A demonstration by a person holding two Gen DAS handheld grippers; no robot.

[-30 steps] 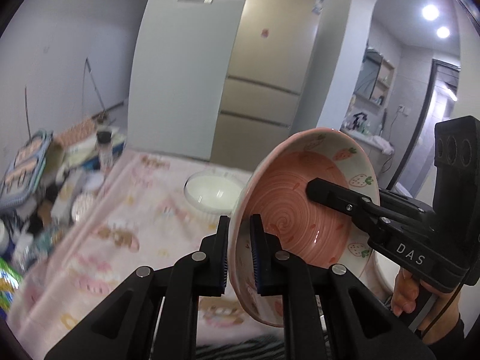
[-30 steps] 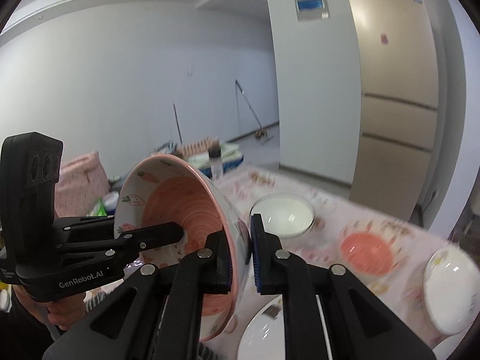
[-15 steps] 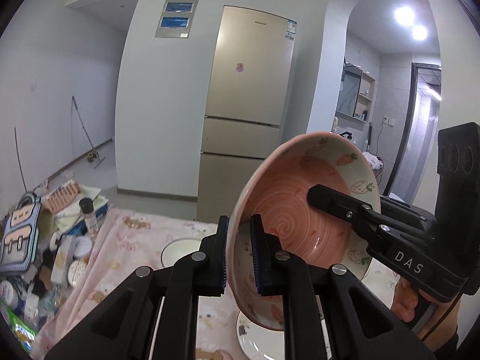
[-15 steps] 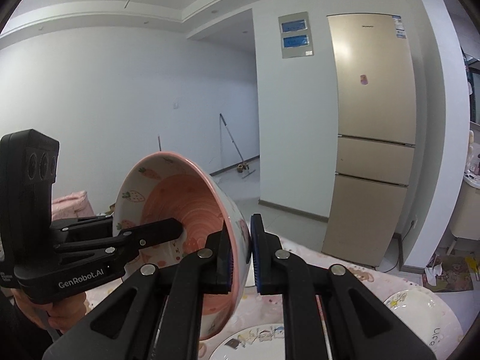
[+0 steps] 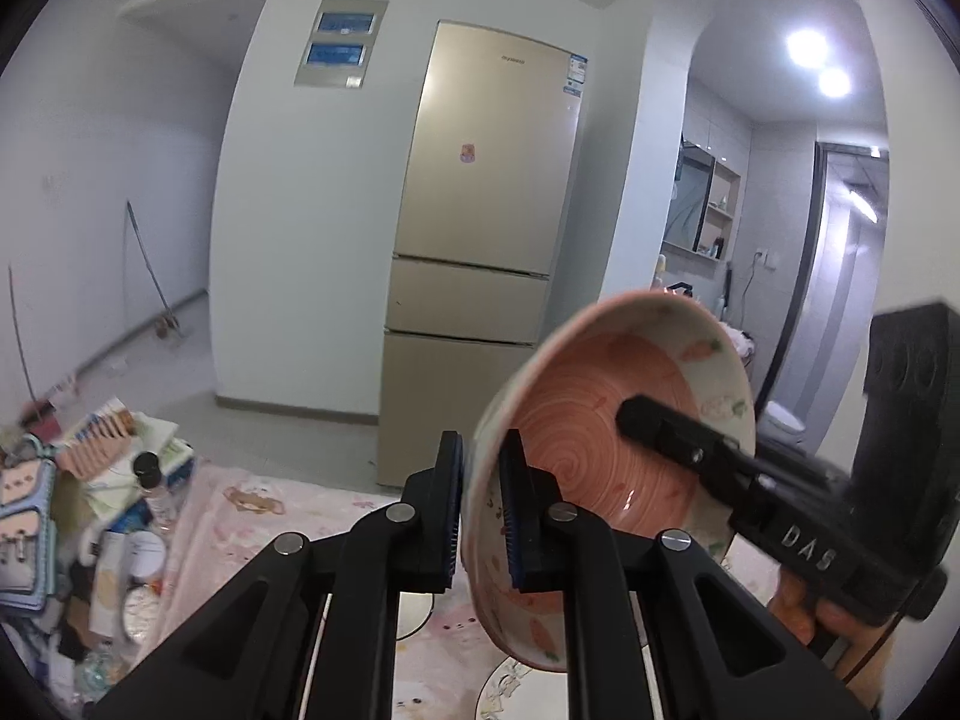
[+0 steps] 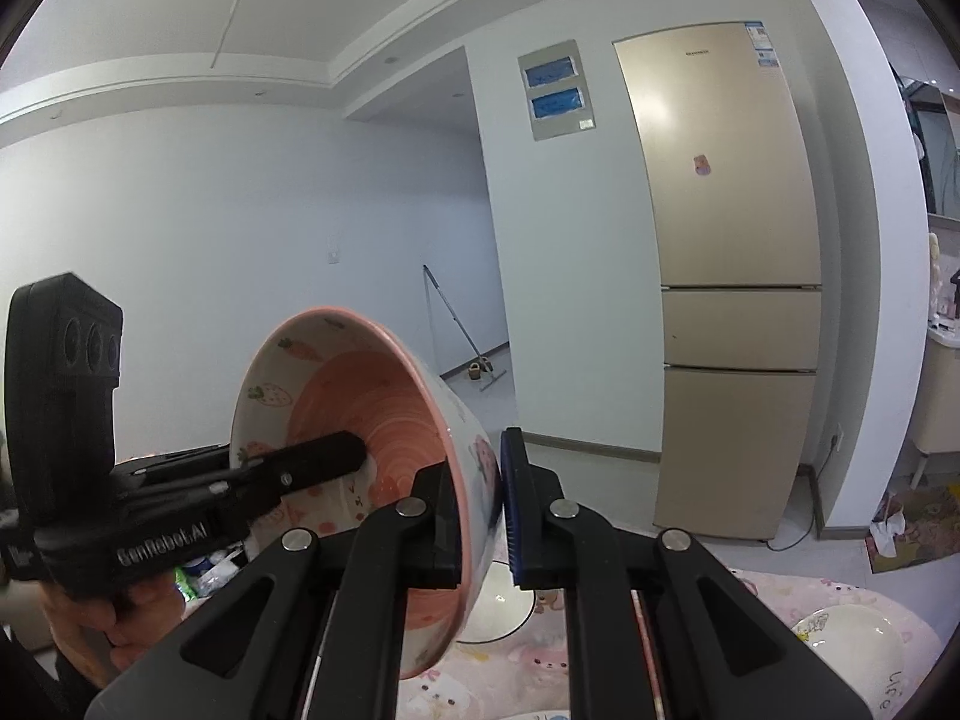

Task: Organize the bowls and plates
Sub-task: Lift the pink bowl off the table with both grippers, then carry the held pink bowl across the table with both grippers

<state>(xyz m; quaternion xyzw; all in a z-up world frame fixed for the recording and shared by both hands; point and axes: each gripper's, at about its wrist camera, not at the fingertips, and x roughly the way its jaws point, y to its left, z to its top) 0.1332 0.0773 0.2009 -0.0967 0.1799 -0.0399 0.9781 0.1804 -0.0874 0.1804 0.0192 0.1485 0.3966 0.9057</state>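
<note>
A pink bowl (image 5: 600, 438) with a spiral inside and carrot and strawberry prints hangs tilted on edge above the table. My left gripper (image 5: 483, 510) is shut on its near rim, one pad inside and one outside. My right gripper (image 5: 636, 420) reaches in from the right, one finger inside the bowl, the other hidden behind it. In the right wrist view the same bowl (image 6: 360, 420) sits left of centre, with my right gripper (image 6: 480, 510) shut on its rim and my left gripper (image 6: 336, 450) clamped on the opposite rim.
Below lies a table with a pink printed cloth (image 5: 240, 510). On it are a white bowl (image 6: 498, 600), a white plate (image 6: 852, 642) at the right and another plate (image 5: 522, 684) under the bowl. Clutter (image 5: 90, 510) fills the left end. A gold fridge (image 5: 480, 240) stands behind.
Both grippers have risen with the pink bowl held between them. The table and its dishes have dropped to the bottom of both views; the fridge and walls now fill them.
</note>
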